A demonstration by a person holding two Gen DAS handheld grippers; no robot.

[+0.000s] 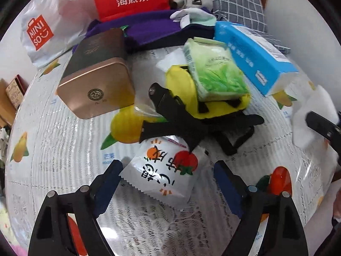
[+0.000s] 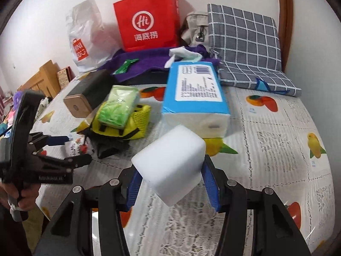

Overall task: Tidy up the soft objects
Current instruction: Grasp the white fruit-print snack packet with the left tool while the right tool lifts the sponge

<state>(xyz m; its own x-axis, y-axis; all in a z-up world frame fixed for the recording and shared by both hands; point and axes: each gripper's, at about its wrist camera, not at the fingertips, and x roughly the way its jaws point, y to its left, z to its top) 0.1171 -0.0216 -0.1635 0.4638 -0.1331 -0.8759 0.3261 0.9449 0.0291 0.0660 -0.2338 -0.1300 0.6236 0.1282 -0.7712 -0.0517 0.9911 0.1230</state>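
My right gripper (image 2: 173,181) is shut on a white foam block (image 2: 170,166) and holds it above the table; the block also shows at the right edge of the left wrist view (image 1: 311,115). My left gripper (image 1: 168,170) is open, its fingers on either side of a white snack packet (image 1: 164,170) with fruit print. A green tissue pack (image 1: 215,72) lies on a yellow and black pouch (image 1: 183,89). A blue tissue pack (image 2: 195,89) lies behind it.
A gold tin (image 1: 96,87) lies at the left. A red paper bag (image 2: 147,19), white Miniso bag (image 2: 85,38), purple cloth (image 2: 145,59), grey bag (image 2: 195,27) and grey checked cushion (image 2: 245,42) stand along the wall. The fruit-print tablecloth (image 2: 277,140) covers the table.
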